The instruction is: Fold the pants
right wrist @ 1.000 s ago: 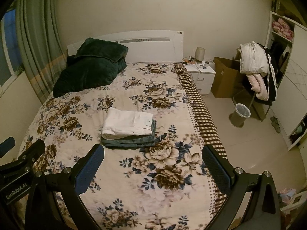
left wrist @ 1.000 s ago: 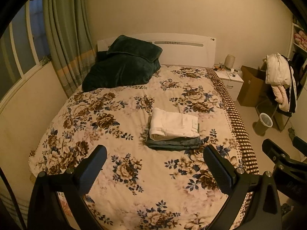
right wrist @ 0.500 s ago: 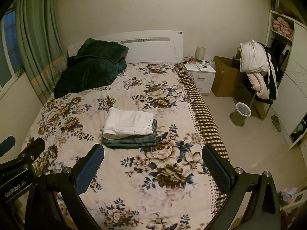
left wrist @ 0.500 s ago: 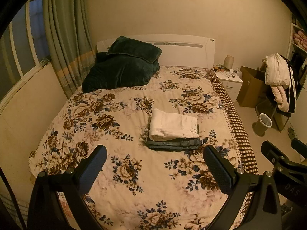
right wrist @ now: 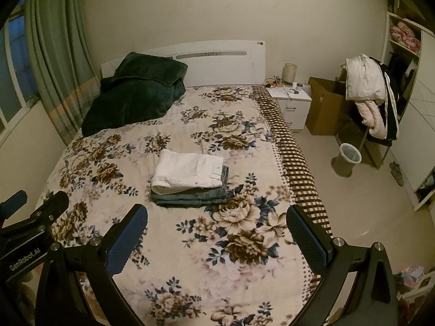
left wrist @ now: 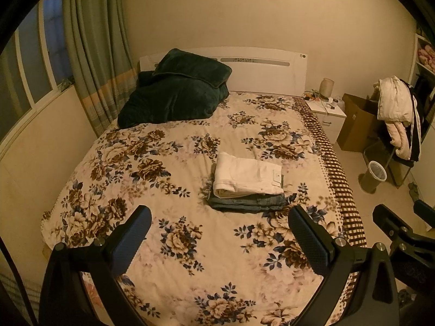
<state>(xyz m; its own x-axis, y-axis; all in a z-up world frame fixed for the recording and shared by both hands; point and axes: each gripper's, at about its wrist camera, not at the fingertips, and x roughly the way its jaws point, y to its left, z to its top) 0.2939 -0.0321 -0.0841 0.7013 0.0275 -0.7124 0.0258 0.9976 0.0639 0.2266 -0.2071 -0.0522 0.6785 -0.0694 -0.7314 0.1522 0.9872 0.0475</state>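
1. Left gripper [left wrist: 220, 233]: jaws spread wide, nothing between them. It hangs above the foot end of the bed, clear of the floral bedspread [left wrist: 163, 163].
2. Right gripper [right wrist: 217, 231]: likewise spread wide and empty, above the same end of the bed. In the left wrist view its black frame shows off to the right of the left gripper; in the right wrist view the left gripper's frame sits off to the left.
3. White pants [left wrist: 247, 175], folded into a neat rectangle, lie ahead of both grippers and well apart from the fingertips. From the left gripper they sit ahead and slightly toward its right finger; from the right gripper [right wrist: 187, 169], ahead and toward its left finger.
4. Directly beneath them lies a folded pair of blue jeans [left wrist: 247, 203], edges showing at the near side and the right side. The stack rests on the bedspread around mid-bed.
5. Far ahead, at the head end to the left: a dark green blanket [left wrist: 174, 95] heaped against the white headboard [left wrist: 266, 68].
6. Ahead and right of the grippers, beyond the bed edge: white nightstand [right wrist: 292, 103], cardboard box [right wrist: 325, 106], chair draped with jackets [right wrist: 367, 89], small waste bin [right wrist: 348, 160] on the tiled floor.
7. Left of the grippers: green curtain [left wrist: 95, 40] beside a window.
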